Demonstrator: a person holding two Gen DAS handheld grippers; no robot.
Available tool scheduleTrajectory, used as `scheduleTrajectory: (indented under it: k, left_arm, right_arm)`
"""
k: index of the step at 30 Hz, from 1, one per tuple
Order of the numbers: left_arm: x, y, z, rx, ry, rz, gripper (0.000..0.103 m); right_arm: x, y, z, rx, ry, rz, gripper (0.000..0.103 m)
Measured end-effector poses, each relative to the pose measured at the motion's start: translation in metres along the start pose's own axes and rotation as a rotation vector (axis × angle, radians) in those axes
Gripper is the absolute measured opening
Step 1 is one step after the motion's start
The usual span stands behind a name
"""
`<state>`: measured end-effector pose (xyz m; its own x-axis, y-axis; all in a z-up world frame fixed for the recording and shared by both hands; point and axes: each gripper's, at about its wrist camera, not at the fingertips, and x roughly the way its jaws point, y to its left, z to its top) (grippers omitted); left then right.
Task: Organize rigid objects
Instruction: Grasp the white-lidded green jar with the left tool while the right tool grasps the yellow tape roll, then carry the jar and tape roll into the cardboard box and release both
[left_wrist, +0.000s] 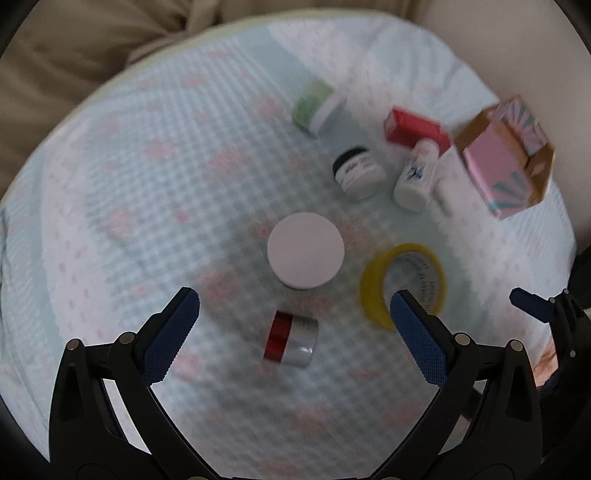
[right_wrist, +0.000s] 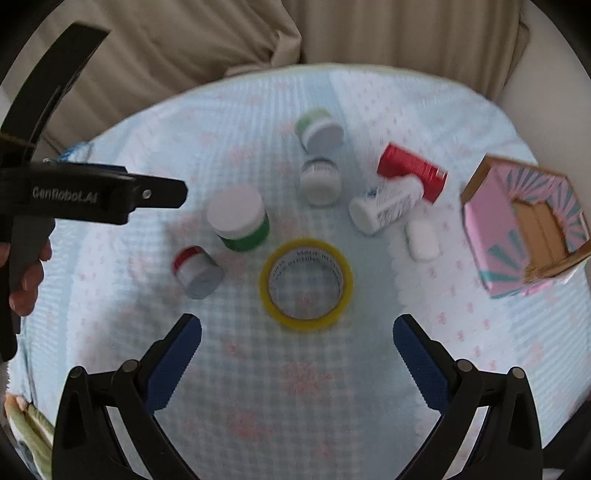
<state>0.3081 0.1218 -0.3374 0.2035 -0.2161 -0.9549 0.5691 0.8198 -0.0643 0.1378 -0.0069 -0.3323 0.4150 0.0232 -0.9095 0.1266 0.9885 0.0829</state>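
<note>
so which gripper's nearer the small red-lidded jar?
Left. The left gripper hangs open right over the red-lidded jar, which lies on its side between its fingers. The right gripper is open too, off to the jar's right, in front of the tape roll.

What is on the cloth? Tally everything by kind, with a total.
Jars: 4
Bottles: 2
Red box: 1
Tape roll: 1
Pink carton: 1
Total: 9

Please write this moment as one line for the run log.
stage: start, nothing grasped | left gripper: open above red-banded jar | right gripper: open near yellow tape roll | pink box: open, empty
</note>
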Motion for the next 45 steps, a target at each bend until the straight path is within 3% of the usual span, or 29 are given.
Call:
scheduleTrajectory:
  k: [5,11,15,18,21,26,31,37,45]
  left_arm:
    - [0.06,-0.001,0.008,0.048,0.097,-0.013,0.102]
    - [0.107,-0.006,0.017,0.078,0.148,-0.021,0.101]
    - [0.126,-0.006,0.024,0.089,0.165,0.012,0.091]
    - [0.134,-0.004,0.025,0.069,0.168,-0.03,0.085]
    - [0.141,-0.006,0.023,0.074,0.161,-0.072,0.071]
    - [0.148,-0.017,0.025,0.085,0.142,-0.051,0.07]
    - [0.145,-0.02,0.026,0.092,0.132,-0.042,0.07]
    - [0.111,-0.017,0.019,0.07,0.11,-0.028,0.069]
    - [0.056,-0.023,0.012,0.036,0.061,-0.022,0.069]
  right_arm:
    - [0.053,-0.004,-0.003,0.077,0.07,-0.021,0.103]
    - [0.093,-0.006,0.007,0.116,0.117,-0.059,0.103]
    - [0.109,-0.008,0.015,0.117,0.141,-0.068,0.103]
    - [0.117,-0.007,0.019,0.103,0.166,-0.077,0.103]
    - [0.119,-0.006,0.021,0.088,0.181,-0.079,0.098]
    - [0.12,-0.007,0.019,0.077,0.197,-0.087,0.096]
    - [0.116,-0.008,0.018,0.078,0.198,-0.076,0.095]
    - [0.127,-0.009,0.03,0.067,0.189,-0.059,0.095]
    - [0.092,-0.02,0.024,0.061,0.133,-0.048,0.095]
